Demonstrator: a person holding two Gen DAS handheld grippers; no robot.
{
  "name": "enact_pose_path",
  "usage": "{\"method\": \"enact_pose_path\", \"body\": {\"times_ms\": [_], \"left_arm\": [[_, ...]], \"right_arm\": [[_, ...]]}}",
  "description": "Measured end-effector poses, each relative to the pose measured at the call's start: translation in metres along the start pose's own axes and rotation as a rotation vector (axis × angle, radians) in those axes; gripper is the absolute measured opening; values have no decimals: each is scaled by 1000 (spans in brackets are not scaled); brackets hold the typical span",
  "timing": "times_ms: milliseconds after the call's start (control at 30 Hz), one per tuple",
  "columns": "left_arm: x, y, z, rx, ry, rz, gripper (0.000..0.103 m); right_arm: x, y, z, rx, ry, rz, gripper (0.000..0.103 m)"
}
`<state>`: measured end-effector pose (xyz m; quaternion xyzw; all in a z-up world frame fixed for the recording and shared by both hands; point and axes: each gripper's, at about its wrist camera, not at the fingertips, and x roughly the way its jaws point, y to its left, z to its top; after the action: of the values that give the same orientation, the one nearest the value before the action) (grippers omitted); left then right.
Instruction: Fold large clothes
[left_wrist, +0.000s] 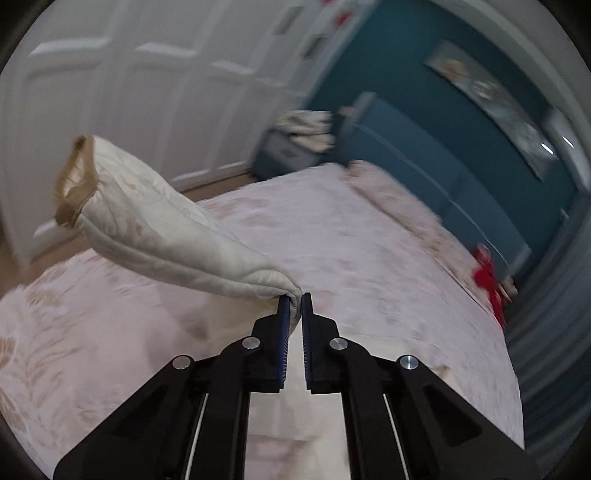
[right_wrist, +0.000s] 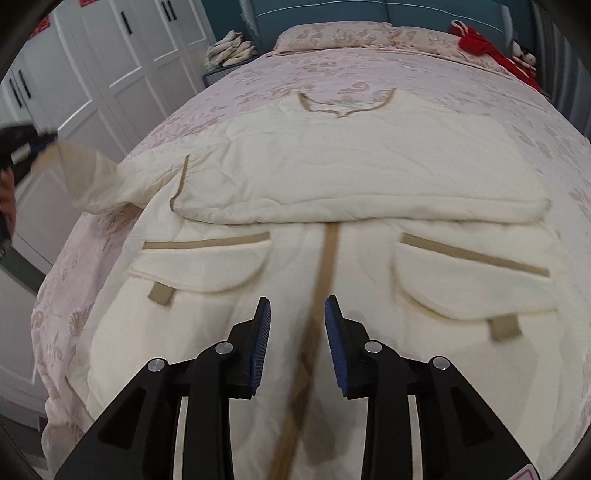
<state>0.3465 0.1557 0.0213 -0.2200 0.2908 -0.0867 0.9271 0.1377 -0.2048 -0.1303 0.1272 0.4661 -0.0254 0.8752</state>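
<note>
A cream quilted jacket (right_wrist: 332, 177) with tan trim lies spread front-up on the bed; its right sleeve is folded across the chest. My left gripper (left_wrist: 294, 301) is shut on the jacket's left sleeve (left_wrist: 155, 225), held up in the air with its tan cuff (left_wrist: 74, 181) away from me. That lifted sleeve (right_wrist: 88, 173) and the left gripper (right_wrist: 22, 147) also show at the left edge of the right wrist view, blurred. My right gripper (right_wrist: 297, 308) is open and empty, just above the jacket's tan centre placket (right_wrist: 325, 273), between the two flap pockets.
The bed (right_wrist: 480, 85) has a pink floral cover and pillows at its head. A red garment (right_wrist: 491, 55) lies at the far right corner. White wardrobe doors (right_wrist: 122, 55) stand left of the bed. A bedside table with piled cloth (right_wrist: 229, 51) stands by the blue headboard.
</note>
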Motion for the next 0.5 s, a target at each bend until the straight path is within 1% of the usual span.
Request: {"method": "enact_pose_path", "body": {"times_ms": [33,100,133,167,200,267,300,333,367,400,433,467,500], "left_arm": [[-4,-25,-2,38,1,-36,5],[-11,-85,-14,121,14,-130,5],[-13,-120,-26,168,38,-183,5],[-15,-147,-38,197,65,-227,5],[-14,-178,-56,225,109,-287,6],[-10,-215,-89,247,180,-349,7],[-4,-235,-115,256,237,-375,11],[1,-245,-134,256,281,-387,24],[8,-252,-157,246,328,-401,44],[13,-254,-172,235,352,-398,53],[18,-251,-191,216,366,-375,57],[23,-244,-205,199,366,-344,57],[29,-245,-211,194,369,-322,57]], "right_arm": [[-6,-6,-2,11,-4,-4,32],[-14,-17,-5,30,-13,-11,33],[-21,-26,-8,50,-20,-14,33],[-24,-31,-9,61,-25,-17,33],[-29,-37,-11,75,-34,-24,34],[-37,-51,-14,95,-44,-39,35],[-39,-55,-13,101,-49,-45,36],[-43,-64,-14,119,-55,-50,39],[-45,-70,-14,131,-58,-51,40],[-46,-76,-12,143,-64,-50,42],[-46,-84,-7,156,-79,-52,45],[-44,-90,0,162,-85,-53,46],[-40,-95,8,161,-88,-57,46]]}}
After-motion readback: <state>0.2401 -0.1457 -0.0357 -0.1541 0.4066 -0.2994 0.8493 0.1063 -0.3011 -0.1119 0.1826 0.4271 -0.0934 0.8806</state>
